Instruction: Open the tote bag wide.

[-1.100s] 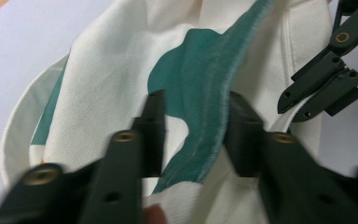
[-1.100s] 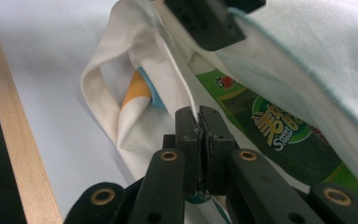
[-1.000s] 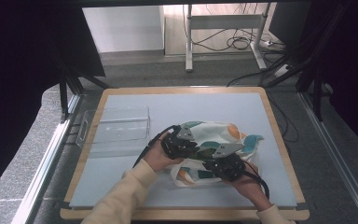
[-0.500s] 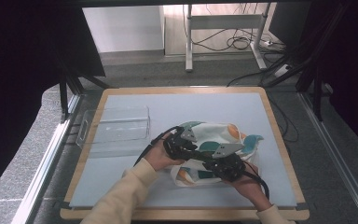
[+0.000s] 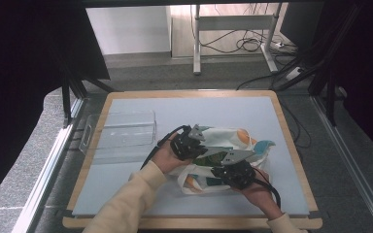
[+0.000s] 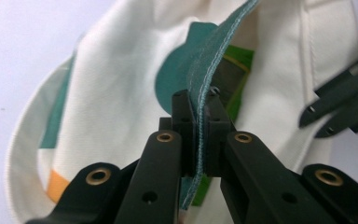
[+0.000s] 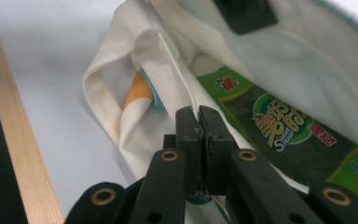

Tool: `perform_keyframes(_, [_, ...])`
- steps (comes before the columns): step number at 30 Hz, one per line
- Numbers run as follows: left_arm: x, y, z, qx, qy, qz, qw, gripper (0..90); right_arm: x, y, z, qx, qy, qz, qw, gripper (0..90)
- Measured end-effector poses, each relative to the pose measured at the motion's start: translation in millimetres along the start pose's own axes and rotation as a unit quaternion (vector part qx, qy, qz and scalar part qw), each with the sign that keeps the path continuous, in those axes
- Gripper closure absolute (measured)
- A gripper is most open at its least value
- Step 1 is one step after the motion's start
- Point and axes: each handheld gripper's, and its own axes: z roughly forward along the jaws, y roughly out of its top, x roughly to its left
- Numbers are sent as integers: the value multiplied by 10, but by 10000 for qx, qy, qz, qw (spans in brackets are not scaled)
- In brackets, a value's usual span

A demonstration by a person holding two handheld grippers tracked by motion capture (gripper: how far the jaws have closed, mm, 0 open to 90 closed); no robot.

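- The pale blue mat on the wood-framed table (image 5: 141,194) is my work surface, and the cream canvas tote bag with teal and orange patches (image 5: 233,138) lies flat on its near-right part, between my two hands.
- A clear plastic bin (image 5: 126,133) sits at the mat's left edge, well apart from the bag, untouched.
- Inside the bag's mouth I see a green snack packet with printed lettering (image 7: 284,130). It lies flat, its long axis slanting from the bag's interior out toward the opening.
- The bag's long axis runs roughly left to right across the mat in the high view. Its opening faces my near side, where both grippers work.
- What changed: my left gripper (image 6: 196,119) has just been closing, and in the high view it sits a little further right than a second ago. Its jaws now pinch the teal stitched strap (image 6: 205,79) on edge between the pads.
- My right gripper (image 7: 199,123) is pressed tight on the cream hem of the bag's rim (image 7: 177,88), holding it as before.
- I judge both sides of the opening are now secured, so I can spread the mouth to reach the packet.
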Motion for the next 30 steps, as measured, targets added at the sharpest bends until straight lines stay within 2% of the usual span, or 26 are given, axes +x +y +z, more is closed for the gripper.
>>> perform_keyframes(3, [37, 21, -8, -13, 73, -60, 10000, 869, -1, -6, 1, -2, 20, 5, 10000, 870])
perform_keyframes(4, [70, 46, -17, -31, 172, -122, 9998, 869, 2, -11, 0, 12, 45, 10, 10000, 871])
perform_keyframes(15, [194, 108, -24, -62, 390, -186, 9990, 870, -14, -39, -5, -9, 118, 107, 9999, 874])
perform_keyframes(16, [217, 125, -31, -52, 463, -207, 9987, 871, -10, -48, -8, 2, 151, 132, 9998, 874])
perform_keyframes(30, [394, 234, -28, -46, 641, -314, 9974, 871, 0, -110, -4, 68, 257, 137, 9996, 875])
